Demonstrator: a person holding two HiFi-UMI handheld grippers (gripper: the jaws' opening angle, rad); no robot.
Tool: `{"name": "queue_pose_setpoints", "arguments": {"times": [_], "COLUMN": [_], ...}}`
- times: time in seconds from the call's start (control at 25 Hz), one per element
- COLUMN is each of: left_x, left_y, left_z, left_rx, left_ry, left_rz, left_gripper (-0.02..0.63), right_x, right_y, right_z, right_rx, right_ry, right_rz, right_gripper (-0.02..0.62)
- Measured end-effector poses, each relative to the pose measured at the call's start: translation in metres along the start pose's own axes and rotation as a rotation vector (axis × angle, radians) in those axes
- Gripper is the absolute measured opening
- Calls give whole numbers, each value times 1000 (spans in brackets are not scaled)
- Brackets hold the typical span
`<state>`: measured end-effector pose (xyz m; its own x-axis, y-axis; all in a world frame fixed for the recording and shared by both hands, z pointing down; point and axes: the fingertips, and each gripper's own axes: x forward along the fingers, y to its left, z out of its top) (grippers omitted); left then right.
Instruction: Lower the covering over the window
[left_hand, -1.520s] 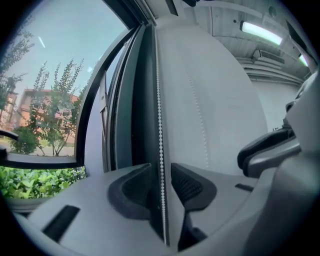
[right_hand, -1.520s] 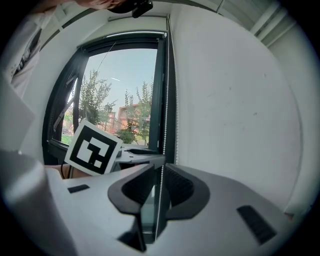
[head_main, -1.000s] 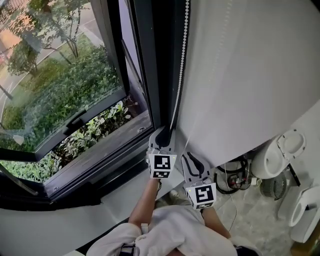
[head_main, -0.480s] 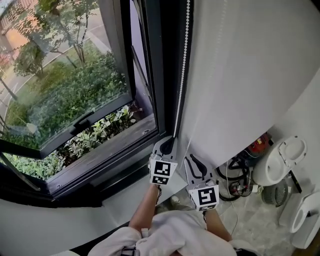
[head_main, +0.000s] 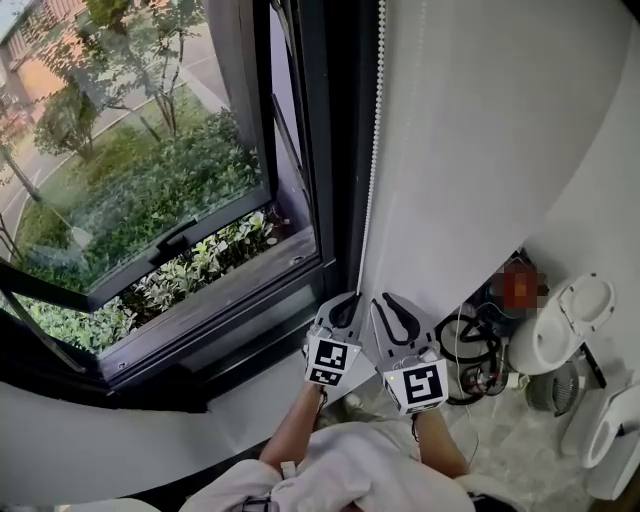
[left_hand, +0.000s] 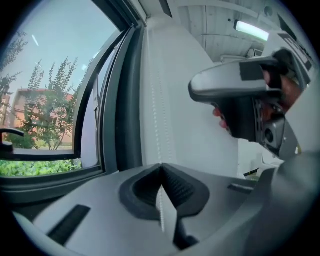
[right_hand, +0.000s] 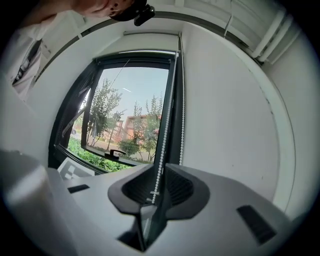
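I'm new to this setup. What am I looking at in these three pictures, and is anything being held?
A person holds a two-jaw gripper in each hand. One picture comes from a camera on their head, looking down at an open window and a white wall. The other two come from cameras riding on the grippers, each looking along its own jaws. The left gripper is shut on the bead chain hanging beside the window frame. The right gripper is open, with chain running between its jaws.
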<state>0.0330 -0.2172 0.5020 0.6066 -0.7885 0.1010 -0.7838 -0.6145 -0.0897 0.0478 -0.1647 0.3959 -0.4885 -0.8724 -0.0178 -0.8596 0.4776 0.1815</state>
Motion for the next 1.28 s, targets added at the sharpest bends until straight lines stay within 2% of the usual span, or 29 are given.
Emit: {"name": "queue_pose_setpoints", "arguments": {"times": [0.6, 0.64, 0.68, 0.92, 1.28], "left_x": [-21, -22, -22, -25, -32], "left_y": [-31, -33, -35, -36, -38], "left_z": [-1, -1, -1, -9, -54], "left_rx": [-14, -14, -12, -38, -120], "left_ry": [16, 16, 16, 33, 111], "left_rz": [-78, -85, -92, -110, -125], "left_gripper": [14, 14, 14, 14, 14], "right_x": [23, 25, 26, 24, 27], "right_y": [-2, -3, -4, -6, 9], "right_z": [54, 56, 57, 49, 7], "right_rx": [-13, -12, -7, 91, 168], "right_ry": [-92, -96, -99, -126, -49], "right_rz": [71, 67, 63, 60, 115], "right_gripper": [81, 75, 30, 8, 8]}}
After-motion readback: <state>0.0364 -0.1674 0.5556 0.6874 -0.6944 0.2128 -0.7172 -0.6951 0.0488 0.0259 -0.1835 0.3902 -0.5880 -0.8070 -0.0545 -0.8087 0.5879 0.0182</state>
